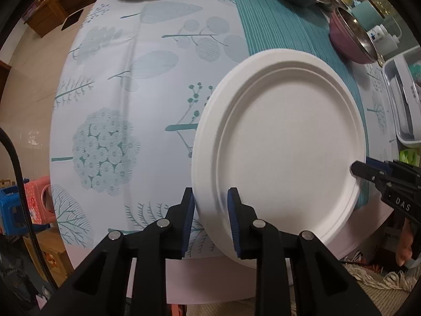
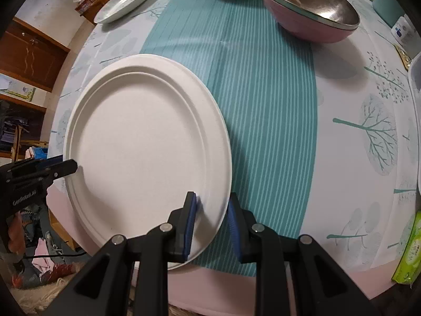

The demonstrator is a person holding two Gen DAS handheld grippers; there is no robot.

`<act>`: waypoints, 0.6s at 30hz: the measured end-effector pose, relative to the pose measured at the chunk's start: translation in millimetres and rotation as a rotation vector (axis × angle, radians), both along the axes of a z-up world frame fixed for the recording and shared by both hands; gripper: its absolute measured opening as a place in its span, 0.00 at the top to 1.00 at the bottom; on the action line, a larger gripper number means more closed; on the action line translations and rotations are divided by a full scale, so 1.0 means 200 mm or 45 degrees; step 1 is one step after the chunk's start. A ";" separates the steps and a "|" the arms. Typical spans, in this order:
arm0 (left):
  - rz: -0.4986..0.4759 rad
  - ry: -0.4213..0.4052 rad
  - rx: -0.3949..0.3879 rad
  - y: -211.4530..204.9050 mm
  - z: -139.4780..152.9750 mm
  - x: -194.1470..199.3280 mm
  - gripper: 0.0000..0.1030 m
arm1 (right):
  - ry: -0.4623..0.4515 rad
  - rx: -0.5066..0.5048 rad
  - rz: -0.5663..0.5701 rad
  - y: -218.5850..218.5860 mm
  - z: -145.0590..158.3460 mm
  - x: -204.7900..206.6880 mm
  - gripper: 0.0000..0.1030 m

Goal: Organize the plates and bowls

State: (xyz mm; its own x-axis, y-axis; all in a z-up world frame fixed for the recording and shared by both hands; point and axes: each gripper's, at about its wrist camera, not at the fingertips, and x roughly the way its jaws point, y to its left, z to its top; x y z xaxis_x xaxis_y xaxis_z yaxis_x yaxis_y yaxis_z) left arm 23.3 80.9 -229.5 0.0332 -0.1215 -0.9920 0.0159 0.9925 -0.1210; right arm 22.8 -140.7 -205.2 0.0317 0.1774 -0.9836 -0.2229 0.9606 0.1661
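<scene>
A round, plain white plate (image 1: 284,142) with a ridged rim fills mid-frame, its edges straddled by the unclenched left gripper (image 1: 210,221) and right gripper (image 2: 211,223).

On the desk (image 2: 342,158) the paper plate (image 2: 147,144) lies at the near edge, half on the runner (image 2: 263,105), with the stacked bowls (image 2: 310,8) at one o'clock, another plate (image 2: 126,0) at eleven o'clock, and a tray (image 1: 402,100) at three o'clock.

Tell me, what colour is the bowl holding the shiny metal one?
Pink bowl, clearest in the right wrist view.
</scene>
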 end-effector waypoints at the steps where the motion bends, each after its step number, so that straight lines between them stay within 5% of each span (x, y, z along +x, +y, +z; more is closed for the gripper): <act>1: -0.007 0.000 0.003 0.00 0.00 0.00 0.77 | 0.004 -0.008 -0.003 0.00 -0.01 0.00 0.77; 9: -0.010 0.010 0.016 -0.05 -0.01 0.04 0.71 | 0.014 -0.019 -0.002 0.02 -0.03 0.01 0.75; 13: -0.012 0.012 -0.032 -0.07 0.01 0.06 0.50 | 0.013 -0.030 0.003 0.04 -0.04 0.00 0.74; 18: -0.034 -0.007 -0.013 -0.13 0.02 0.07 0.47 | 0.027 -0.051 0.011 0.06 -0.05 0.00 0.68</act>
